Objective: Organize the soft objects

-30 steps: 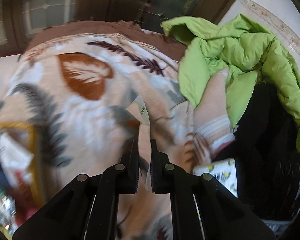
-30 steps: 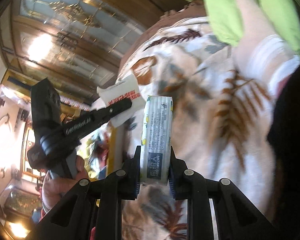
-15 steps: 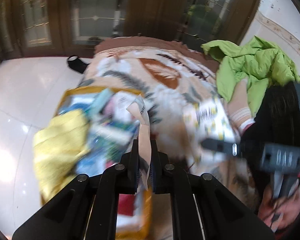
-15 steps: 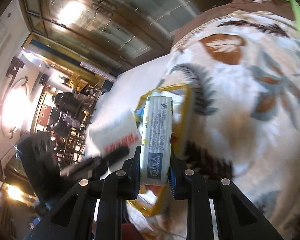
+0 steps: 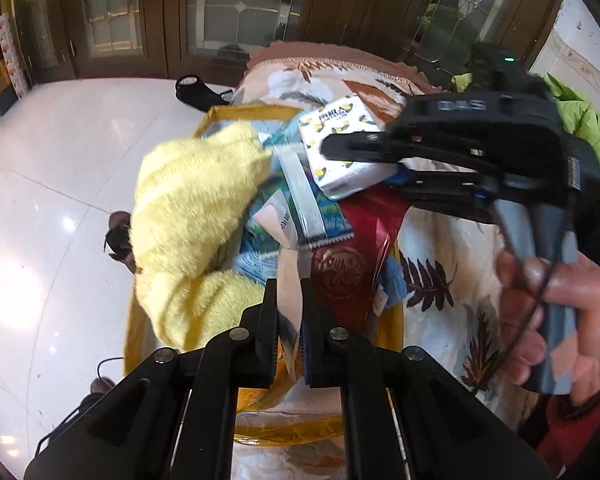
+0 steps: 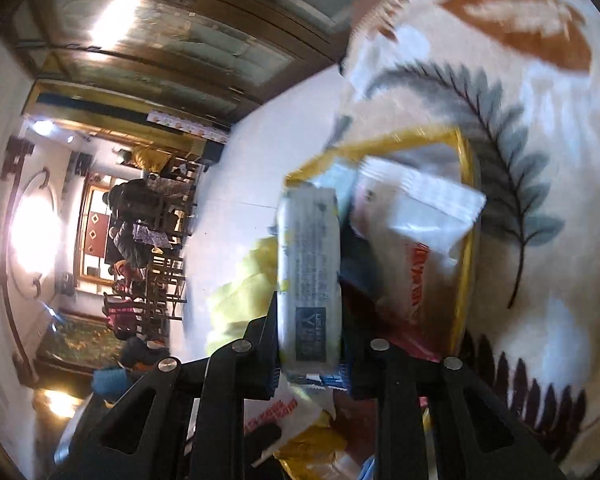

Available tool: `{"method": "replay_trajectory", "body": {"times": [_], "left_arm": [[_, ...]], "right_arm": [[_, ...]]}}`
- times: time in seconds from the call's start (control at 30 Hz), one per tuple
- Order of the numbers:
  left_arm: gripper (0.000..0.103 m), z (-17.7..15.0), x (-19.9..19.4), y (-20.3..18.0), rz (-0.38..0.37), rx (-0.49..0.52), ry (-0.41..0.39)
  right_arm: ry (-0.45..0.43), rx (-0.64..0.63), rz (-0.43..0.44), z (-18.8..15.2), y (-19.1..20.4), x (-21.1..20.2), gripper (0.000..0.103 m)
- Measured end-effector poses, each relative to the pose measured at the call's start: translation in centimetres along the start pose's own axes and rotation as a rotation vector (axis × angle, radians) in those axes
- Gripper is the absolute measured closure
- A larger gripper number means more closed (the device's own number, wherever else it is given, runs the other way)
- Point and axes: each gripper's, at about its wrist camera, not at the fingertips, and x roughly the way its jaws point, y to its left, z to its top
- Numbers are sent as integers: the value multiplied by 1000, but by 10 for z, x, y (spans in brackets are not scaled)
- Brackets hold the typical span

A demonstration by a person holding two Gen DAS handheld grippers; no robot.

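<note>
A yellow-rimmed bin (image 5: pixel 236 112) sits on a leaf-patterned blanket (image 5: pixel 432 280) and holds a fluffy yellow towel (image 5: pixel 196 208), a dark red bag (image 5: pixel 352 264) and several packets. Low in the left wrist view, my left gripper (image 5: pixel 288 292) is shut on a thin silver-white sachet (image 5: pixel 300 192) that sticks out over the bin. My right gripper (image 5: pixel 360 164), held by a hand (image 5: pixel 560 312), is shut on a lemon-print tissue pack (image 5: pixel 340 140) above the bin's far side. In the right wrist view, the tissue pack (image 6: pixel 308 272) stands upright in my right gripper (image 6: pixel 308 324), over the bin (image 6: pixel 468 200).
A lime green jacket (image 5: pixel 588 120) lies at the far right on the blanket. White glossy floor (image 5: pixel 52 168) spreads to the left, with a black object (image 5: pixel 196 92) beside the blanket's far end. Dark wooden glazed doors (image 5: pixel 236 8) close the back.
Both grippers have swung away from the green jacket and bare blanket to above the yellow bin. Each keeps its hold, and the tissue pack now hangs over the bin's contents.
</note>
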Motion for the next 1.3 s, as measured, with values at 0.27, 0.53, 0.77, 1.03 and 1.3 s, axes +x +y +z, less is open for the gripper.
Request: {"method": "replay_trajectory", "body": {"times": [0.27,0.53,0.77,1.03,1.3], "left_arm": [[92,-5,-3,-6,38,9,-27],[50,-9,-23,-8,83,3,-83],[39,-7,-34,-16,137,-10,-125],[28,-9,-42,-33,184,-58,-180],[24,-16,-41,-36,220,-64,-176]], "right_arm": [[10,-5,15,-15,-4,-15,45],[22,-51,-3,-45,3,-44,41],[-109,-197,-171,-86,16,-95,31],[-285,-356,-481,-125,36,-124,18],[-259,-350,-521,-139,30,-112,18]]}}
